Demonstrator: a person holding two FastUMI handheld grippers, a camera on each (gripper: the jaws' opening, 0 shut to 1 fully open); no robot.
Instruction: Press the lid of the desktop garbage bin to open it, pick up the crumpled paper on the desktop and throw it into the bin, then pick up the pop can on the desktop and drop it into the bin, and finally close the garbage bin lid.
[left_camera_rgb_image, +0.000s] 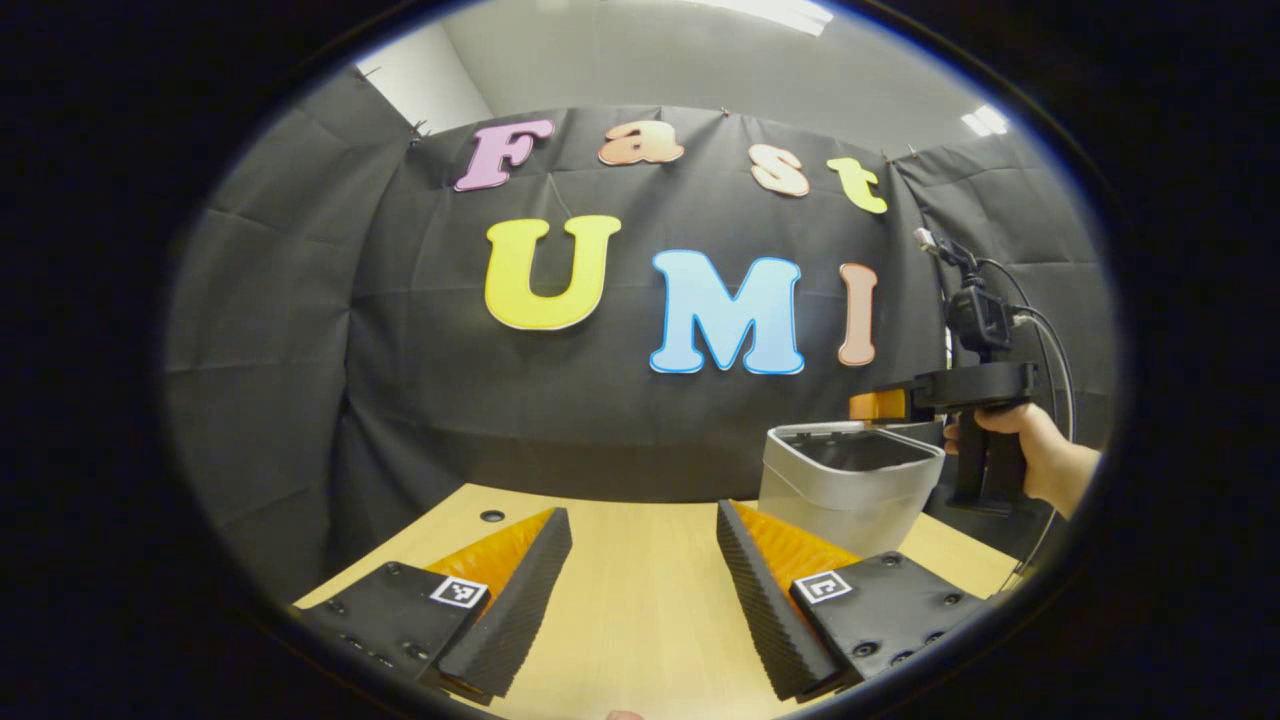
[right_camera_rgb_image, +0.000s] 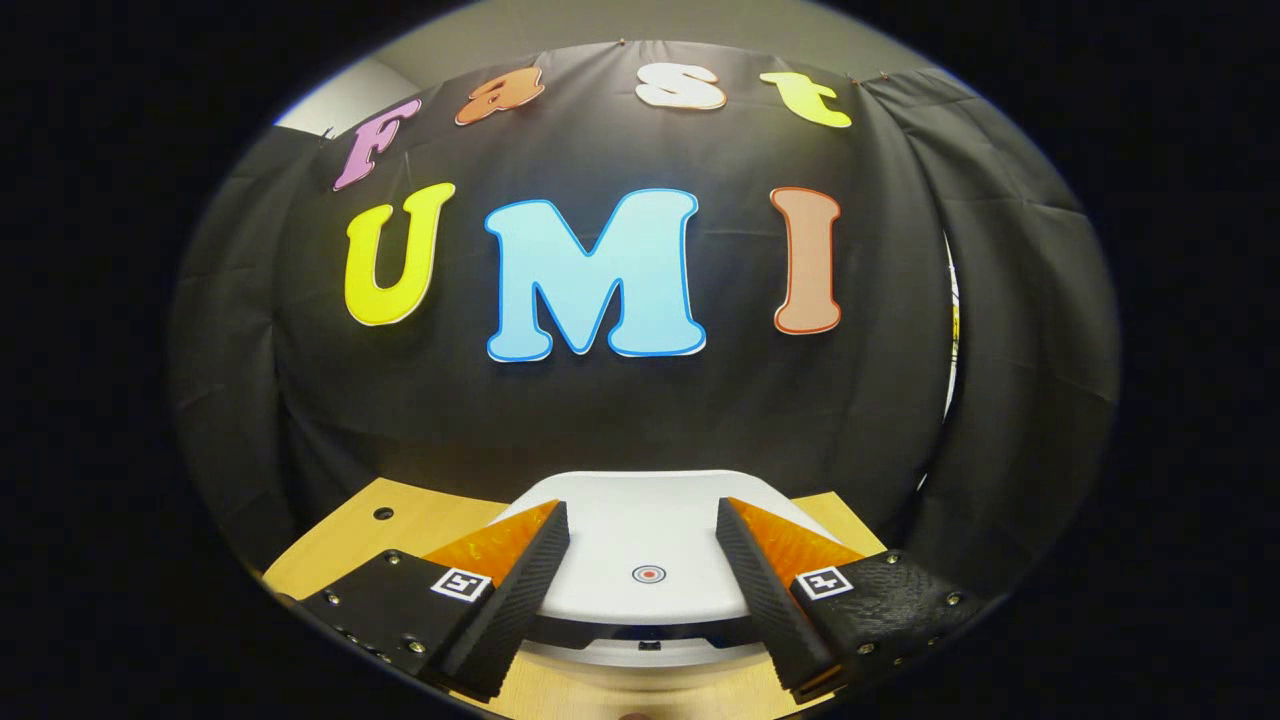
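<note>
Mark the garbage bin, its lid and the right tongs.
garbage bin (left_camera_rgb_image: 840, 495): left gripper view, front wall.
lid (right_camera_rgb_image: 640, 540): right gripper view, top surface.
right tongs (right_camera_rgb_image: 643, 570): right gripper view, midway between fingertips.

Right gripper (left_camera_rgb_image: 880, 405) fingers hidden behind bin (left_camera_rgb_image: 850, 485); bin's interior (left_camera_rgb_image: 860, 450) too dark to tell.

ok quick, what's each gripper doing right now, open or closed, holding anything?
Left gripper: open, holding nothing, above the table.
Right gripper: open, holding nothing, fingers either side of the bin lid.
</note>
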